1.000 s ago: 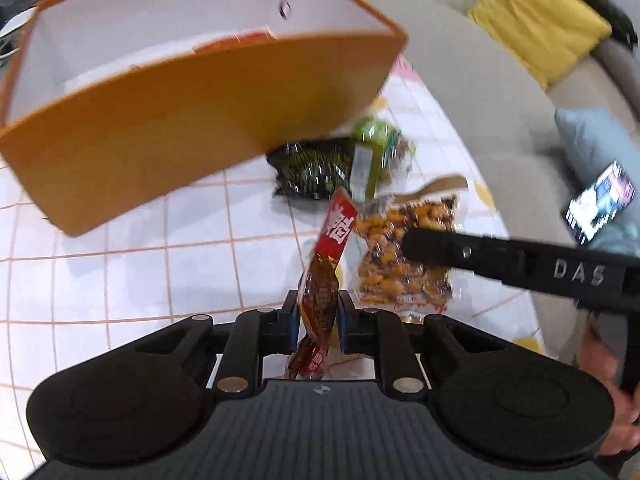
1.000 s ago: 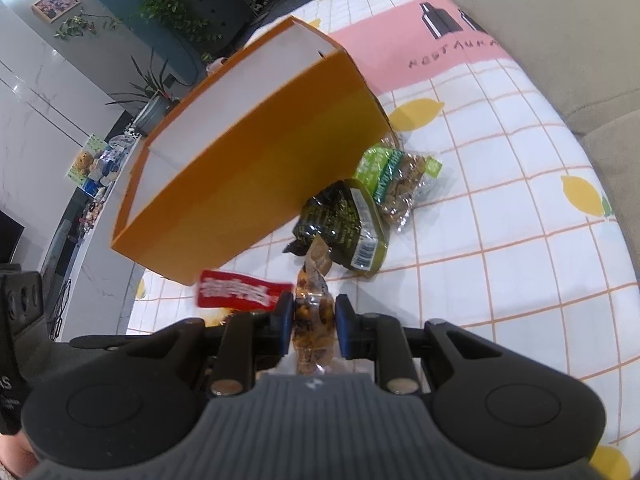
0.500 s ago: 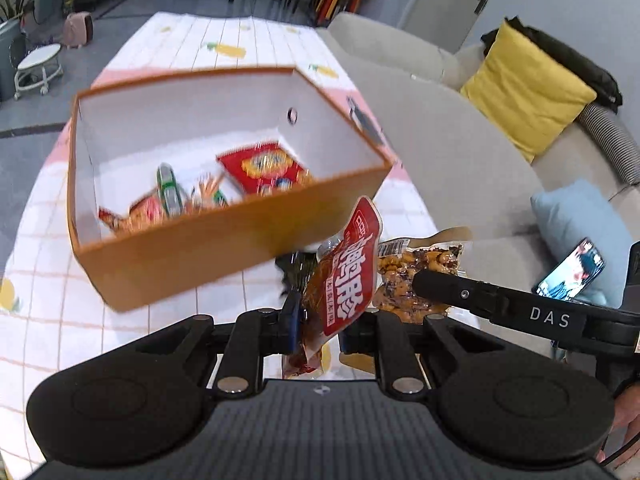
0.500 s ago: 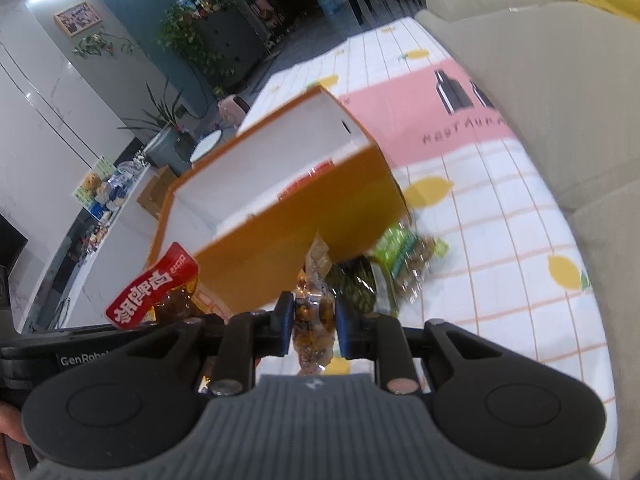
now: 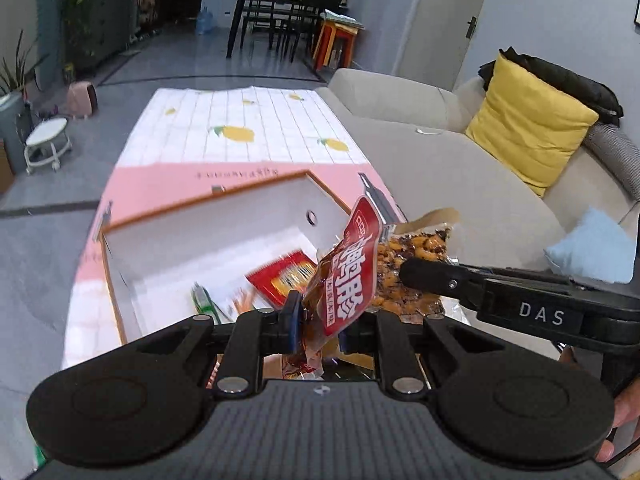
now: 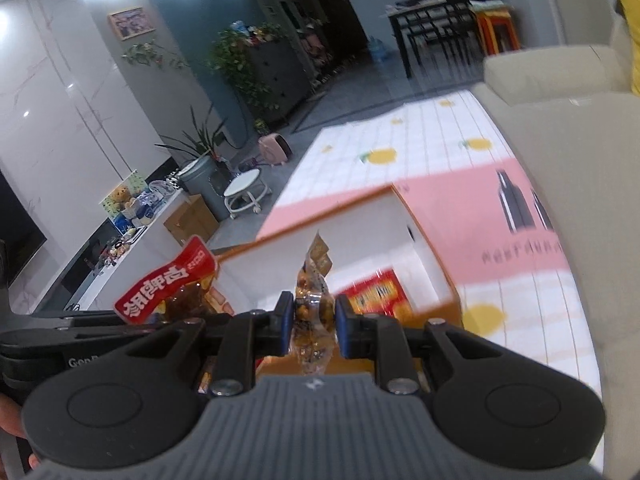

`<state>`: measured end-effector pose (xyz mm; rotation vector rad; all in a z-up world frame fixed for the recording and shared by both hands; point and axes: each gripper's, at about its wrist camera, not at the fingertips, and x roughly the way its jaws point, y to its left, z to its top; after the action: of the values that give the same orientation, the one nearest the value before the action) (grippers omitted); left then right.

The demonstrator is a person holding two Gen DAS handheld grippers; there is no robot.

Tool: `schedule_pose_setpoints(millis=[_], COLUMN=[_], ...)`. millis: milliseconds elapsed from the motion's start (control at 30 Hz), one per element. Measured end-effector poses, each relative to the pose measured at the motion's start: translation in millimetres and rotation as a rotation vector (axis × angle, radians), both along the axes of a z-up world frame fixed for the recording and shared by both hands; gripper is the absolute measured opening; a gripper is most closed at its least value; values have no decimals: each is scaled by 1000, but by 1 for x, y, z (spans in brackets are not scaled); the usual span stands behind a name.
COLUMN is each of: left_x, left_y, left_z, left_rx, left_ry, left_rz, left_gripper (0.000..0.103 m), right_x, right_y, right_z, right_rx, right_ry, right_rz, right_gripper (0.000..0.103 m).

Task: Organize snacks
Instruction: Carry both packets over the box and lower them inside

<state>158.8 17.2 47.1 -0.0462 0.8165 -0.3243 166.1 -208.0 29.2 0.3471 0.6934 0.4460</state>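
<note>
Left tongs (image 5: 318,326) pinch a red snack packet (image 5: 348,280) above the orange box (image 5: 224,236)

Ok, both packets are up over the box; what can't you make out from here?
- Left wrist: the box floor nearest us, hidden by the left gripper.
- Right wrist: same, behind the right gripper.
- Snacks in the box: motion-blurred in both views.
- Table in front of the box: out of view.

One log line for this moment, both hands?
left gripper: shut on red packet | right gripper: shut on nut bag | both above box
</note>
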Motion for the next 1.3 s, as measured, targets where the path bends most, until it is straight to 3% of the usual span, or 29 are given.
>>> schedule_pose_setpoints(millis=[367, 733, 967, 1133, 1300], left_x=[63, 102, 113, 118, 121], left_y=[9, 20, 17, 17, 18], left_z=[-15, -72, -92, -99, -101], left_rx=[84, 166, 196, 211, 214], left_ry=[22, 136, 177, 190, 192], left_rz=[27, 64, 63, 61, 68], left_gripper=[19, 19, 19, 19, 19], right_x=[74, 131, 150, 152, 152], right_y=[43, 74, 82, 84, 89], right_z=[-2, -53, -84, -89, -89], right_rx=[-87, -181, -215, -200, -271], right_ry=[-16, 90, 146, 156, 144], right_rz=[43, 70, 94, 107, 125], right_gripper=[18, 18, 18, 18, 19])
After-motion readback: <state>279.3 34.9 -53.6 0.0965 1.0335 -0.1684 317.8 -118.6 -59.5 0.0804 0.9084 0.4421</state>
